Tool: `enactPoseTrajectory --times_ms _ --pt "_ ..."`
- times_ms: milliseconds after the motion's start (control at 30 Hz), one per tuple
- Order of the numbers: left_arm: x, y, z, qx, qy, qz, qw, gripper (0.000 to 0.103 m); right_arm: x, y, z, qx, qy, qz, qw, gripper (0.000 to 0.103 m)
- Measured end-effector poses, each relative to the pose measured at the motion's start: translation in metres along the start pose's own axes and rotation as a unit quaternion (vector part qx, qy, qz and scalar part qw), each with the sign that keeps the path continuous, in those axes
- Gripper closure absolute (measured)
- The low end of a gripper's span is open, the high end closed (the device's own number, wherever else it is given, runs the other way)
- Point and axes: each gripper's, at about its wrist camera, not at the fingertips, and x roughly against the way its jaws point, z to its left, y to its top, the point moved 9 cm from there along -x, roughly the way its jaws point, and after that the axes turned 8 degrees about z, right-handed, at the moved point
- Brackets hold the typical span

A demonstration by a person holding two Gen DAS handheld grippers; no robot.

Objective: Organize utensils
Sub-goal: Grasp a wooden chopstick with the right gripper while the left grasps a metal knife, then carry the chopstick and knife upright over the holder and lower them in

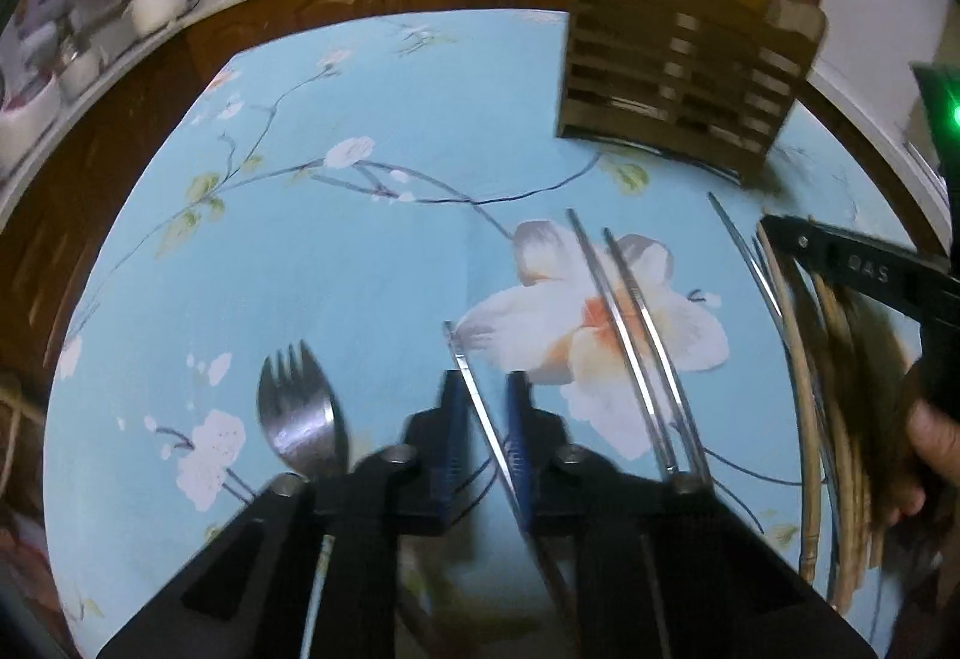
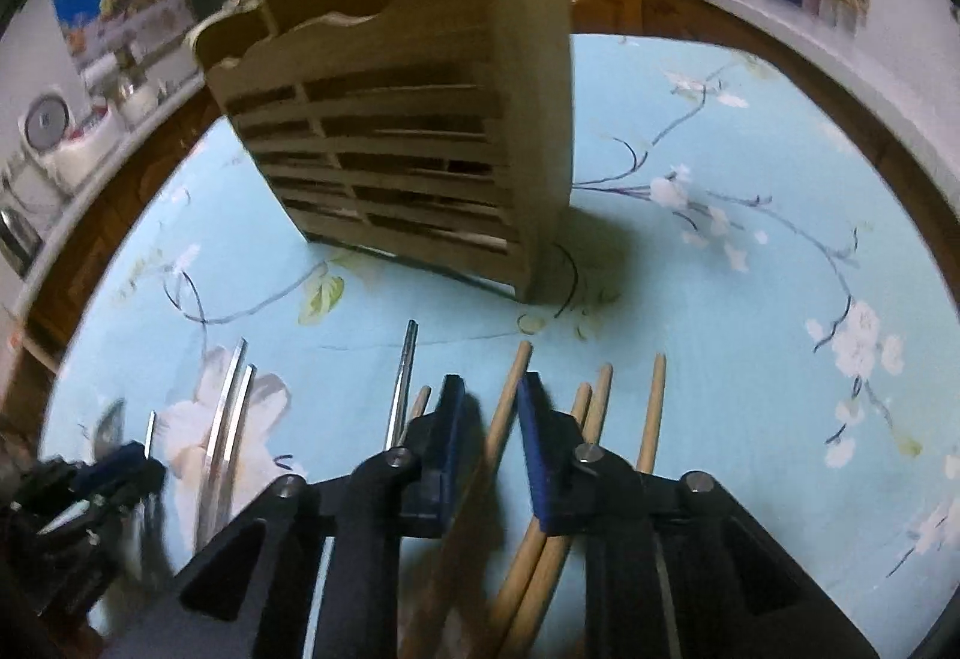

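The left gripper has its jaws apart around a metal chopstick low in the frame, so squeeze it firmly before lifting toward the wooden holder, upper right.

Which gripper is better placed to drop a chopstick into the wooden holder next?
Right. The right gripper straddles a wooden chopstick, and the wooden holder stands close ahead. The left gripper straddles a metal chopstick farther off.
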Motion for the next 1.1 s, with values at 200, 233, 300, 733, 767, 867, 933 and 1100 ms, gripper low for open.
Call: enactPoseTrajectory --times_ms 200,233,300,733,767,867,933,1100 --pt "0.002 -0.001 0.002 0.023 -0.05 -0.002 0.9985 0.1 0.008 -0.004 -0.002 -0.015 0.028 -0.006 0.999 0.097" --pt "0.005 0.0 0.005 0.027 -0.058 -0.004 0.9979 0.1 0.015 -0.005 -0.003 -0.02 0.035 -0.014 0.999 0.097" --pt "0.013 0.001 0.01 0.036 -0.075 -0.011 0.9965 0.1 0.024 -0.006 -0.002 -0.025 0.046 -0.023 0.998 0.098" --pt "0.1 0.002 0.027 0.057 -0.143 -0.085 0.9844 0.1 0.117 0.003 0.014 -0.029 0.108 -0.105 0.988 0.098" --pt "0.107 0.002 0.028 0.056 -0.144 -0.091 0.9838 0.1 0.126 0.004 0.015 -0.028 0.112 -0.113 0.987 0.098" --pt "0.128 0.001 0.03 0.054 -0.149 -0.11 0.9813 0.1 0.146 0.007 0.016 -0.025 0.117 -0.134 0.984 0.098" --pt "0.14 0.001 0.031 0.054 -0.153 -0.121 0.9793 0.1 0.162 0.01 0.016 -0.023 0.122 -0.151 0.981 0.098" --pt "0.164 0.0 0.036 0.058 -0.161 -0.145 0.9746 0.1 0.196 0.018 0.015 -0.022 0.126 -0.19 0.973 0.098"
